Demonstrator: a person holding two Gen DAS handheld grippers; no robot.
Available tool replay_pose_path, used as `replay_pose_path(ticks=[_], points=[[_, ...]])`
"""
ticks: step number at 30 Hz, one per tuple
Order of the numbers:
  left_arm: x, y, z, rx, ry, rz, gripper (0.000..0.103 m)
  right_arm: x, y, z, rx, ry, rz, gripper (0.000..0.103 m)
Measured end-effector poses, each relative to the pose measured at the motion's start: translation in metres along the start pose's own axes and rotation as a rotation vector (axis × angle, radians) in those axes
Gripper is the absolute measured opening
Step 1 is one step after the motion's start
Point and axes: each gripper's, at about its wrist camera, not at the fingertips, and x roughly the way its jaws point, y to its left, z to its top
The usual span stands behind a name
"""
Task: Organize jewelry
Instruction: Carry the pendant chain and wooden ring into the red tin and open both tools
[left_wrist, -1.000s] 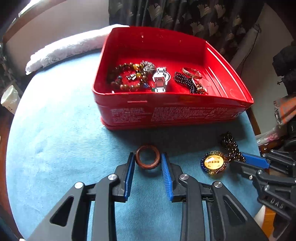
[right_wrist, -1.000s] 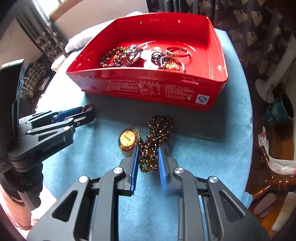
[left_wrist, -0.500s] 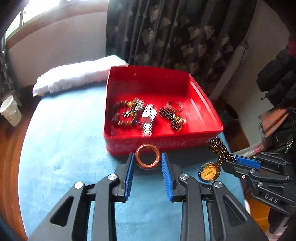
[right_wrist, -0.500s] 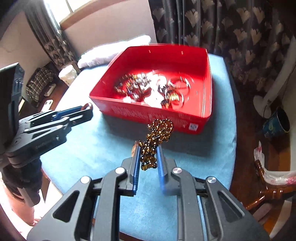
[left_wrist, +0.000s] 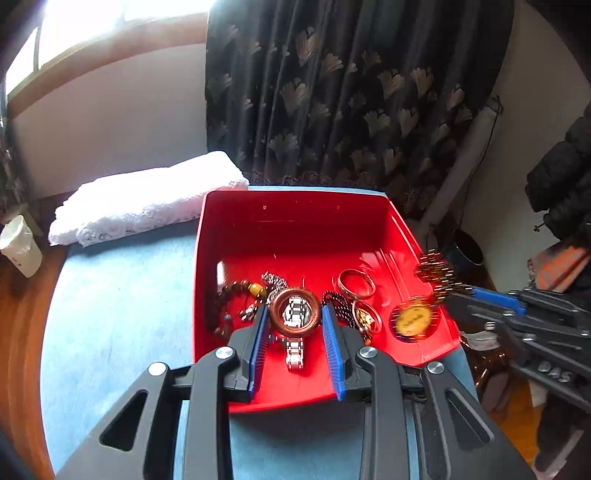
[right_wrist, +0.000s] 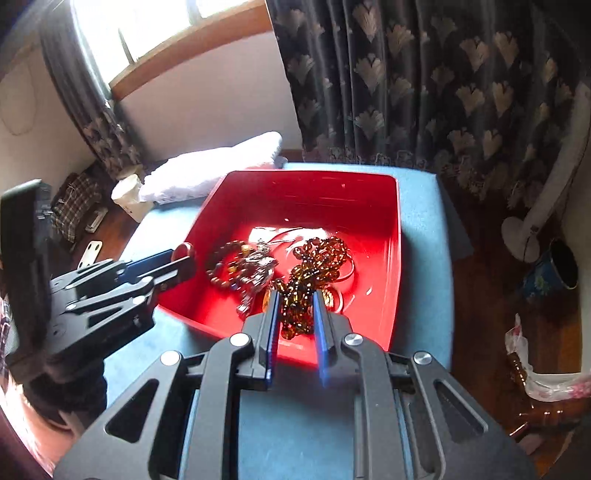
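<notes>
Both grippers have risen off the blue tablecloth (left_wrist: 110, 314) and now hang over the red tin (left_wrist: 295, 221).

Left gripper (left_wrist: 294, 321): jaws narrowly parted, clamped on the brown ring (left_wrist: 294, 312), above the watch (left_wrist: 294, 354) already in the tin.

Right gripper (right_wrist: 294, 314): nearly closed, pinching the amber bead necklace (right_wrist: 314, 266); its gold medallion (left_wrist: 412, 321) dangles, blurred, over the tin's right side.

Judgement: release next; table pieces nearly all gathered.

Writing: "DAS" on the right gripper's body; medallion lettering unreadable.
</notes>
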Motion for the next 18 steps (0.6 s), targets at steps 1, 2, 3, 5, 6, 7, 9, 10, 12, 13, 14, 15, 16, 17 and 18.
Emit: replay_pose_path(ticks=[1,2,3,5,6,7,9,10,12,13,14,15,16,17,18], points=[[0.005,0.001,0.001,-0.003,0.010,0.006,0.029,0.008,-0.002,0.002,0.005,0.012,-0.003,0.016],[0.010,0.001,0.002,-0.002,0.020,0.007,0.029,0.021,-0.004,0.004,0.011,0.036,-0.006,0.016],[0.014,0.001,0.002,-0.002,0.026,0.010,0.029,0.029,-0.005,0.002,0.017,0.052,-0.005,0.016],[0.021,0.001,0.003,0.000,0.042,0.018,0.030,0.039,-0.005,0.001,0.021,0.069,-0.002,0.020],[0.024,0.001,0.003,-0.001,0.048,0.023,0.030,0.043,-0.006,0.000,0.022,0.075,-0.018,0.024],[0.026,0.001,0.002,0.000,0.054,0.028,0.034,0.044,-0.005,-0.001,0.021,0.076,-0.031,0.031],[0.026,0.001,0.001,0.004,0.053,0.039,0.040,0.040,-0.004,-0.002,0.013,0.055,-0.040,0.041],[0.026,0.001,0.001,0.006,0.054,0.042,0.041,0.038,-0.003,-0.003,0.011,0.052,-0.045,0.041],[0.021,0.003,-0.001,0.004,0.045,0.045,0.046,0.033,-0.003,-0.005,0.011,0.036,-0.059,0.044],[0.020,0.004,-0.002,0.002,0.037,0.052,0.052,0.028,-0.002,-0.007,0.008,0.026,-0.070,0.047],[0.015,0.005,-0.003,0.001,0.026,0.064,0.057,0.024,-0.001,-0.009,0.005,0.017,-0.080,0.052],[0.013,0.005,-0.003,0.000,0.022,0.069,0.059,0.020,0.000,-0.011,0.005,0.011,-0.087,0.056],[0.011,0.005,-0.004,-0.001,0.021,0.070,0.063,0.018,-0.001,-0.012,0.006,0.008,-0.089,0.057],[0.008,0.007,-0.004,-0.004,0.021,0.069,0.066,0.015,0.000,-0.014,0.006,0.007,-0.092,0.062],[0.005,0.008,-0.005,-0.009,0.021,0.073,0.067,0.013,0.000,-0.015,0.008,0.007,-0.098,0.069]])
